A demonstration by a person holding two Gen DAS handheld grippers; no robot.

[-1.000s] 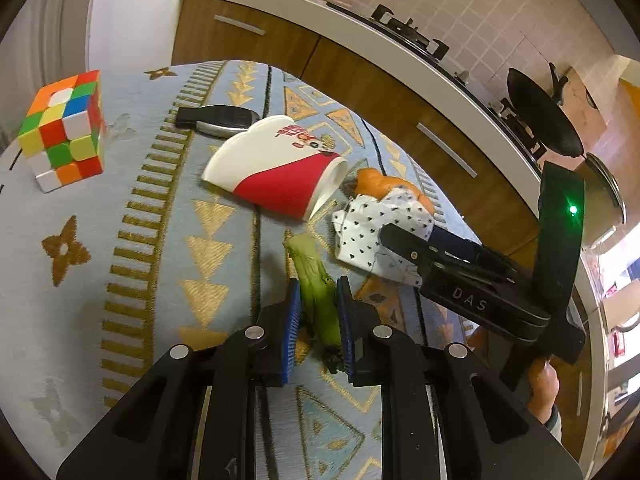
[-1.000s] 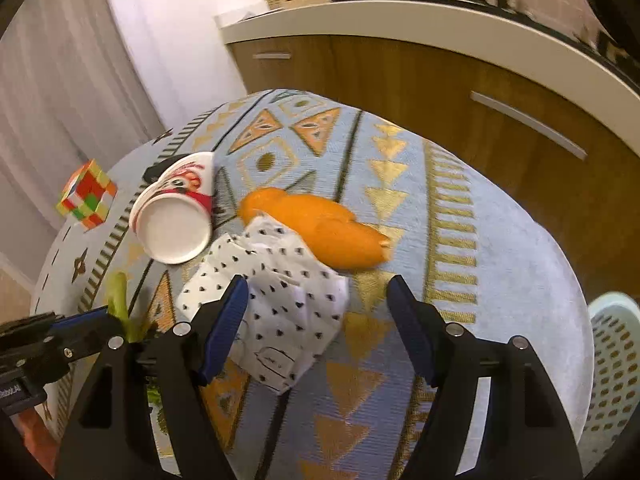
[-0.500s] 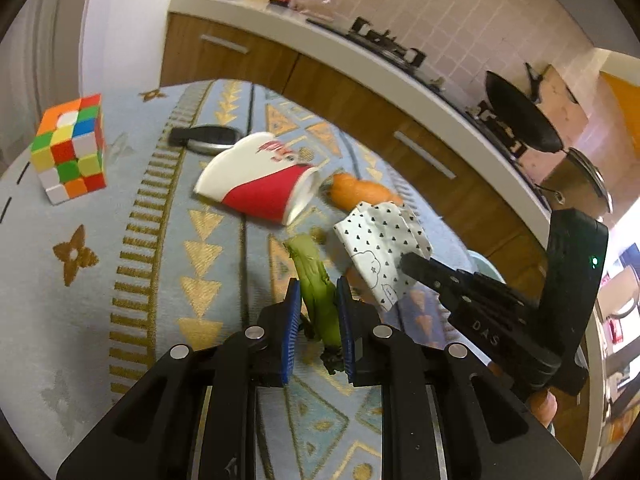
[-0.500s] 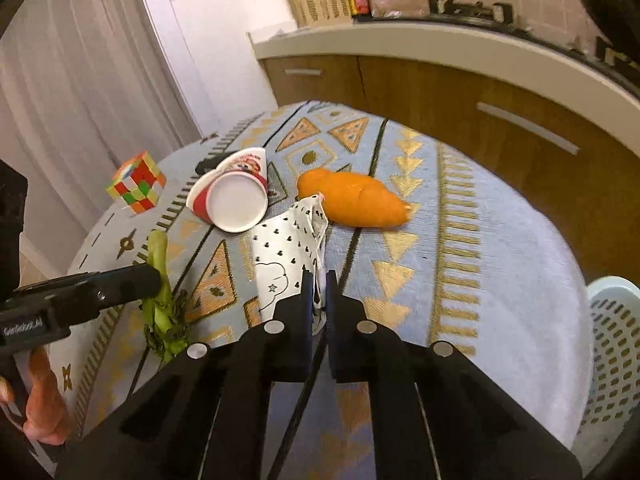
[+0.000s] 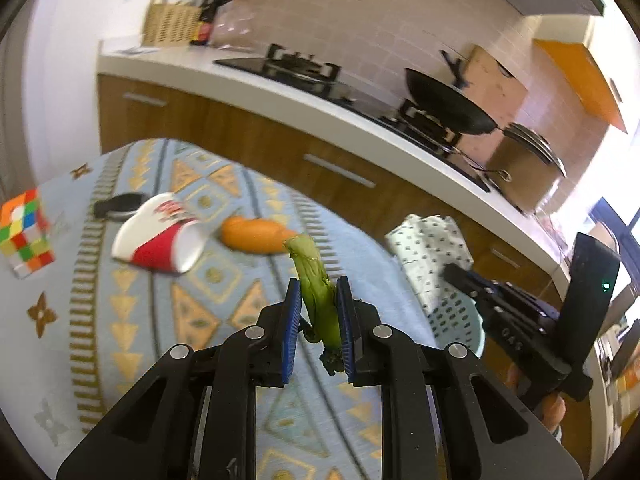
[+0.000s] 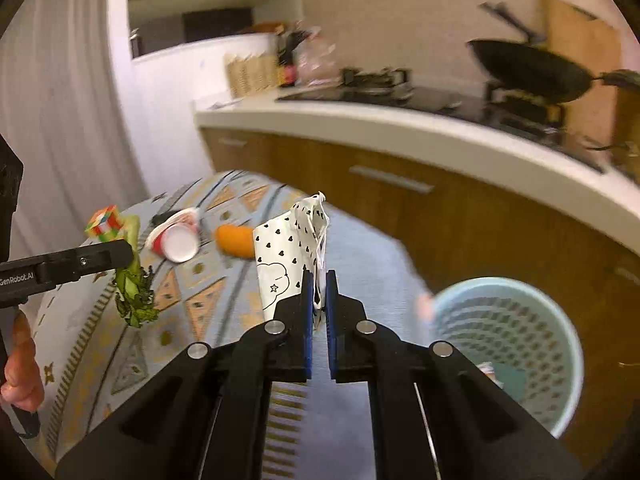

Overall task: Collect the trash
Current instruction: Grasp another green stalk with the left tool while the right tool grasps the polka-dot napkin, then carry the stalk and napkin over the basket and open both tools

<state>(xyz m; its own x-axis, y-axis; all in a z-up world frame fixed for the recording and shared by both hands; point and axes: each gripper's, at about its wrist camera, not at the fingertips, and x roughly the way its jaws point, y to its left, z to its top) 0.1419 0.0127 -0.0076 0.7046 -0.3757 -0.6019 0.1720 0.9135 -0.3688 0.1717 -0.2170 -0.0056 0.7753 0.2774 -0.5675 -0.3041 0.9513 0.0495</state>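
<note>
Green and limp, the vegetable stalk point(image 5: 316, 292) is clamped between the blue pads of the left gripper point(image 5: 318, 316) and is held above the patterned tablecloth point(image 5: 120, 320), at the centre of the left wrist frame. The spotted paper wrapper point(image 6: 292, 256) is pinched by one thin edge in the closed right gripper point(image 6: 317, 308), with the pale blue basket point(image 6: 508, 344) seen at the lower right of the right wrist frame. A drop short of the basket is judged the main risk: the wrapper could be pulled out of so shallow a grip by a quick swing, and the wilted leaves point(image 6: 134, 300) could be torn away. The paper cup point(image 5: 160, 240) and the orange piece point(image 5: 256, 234) are left on the cloth.
</note>
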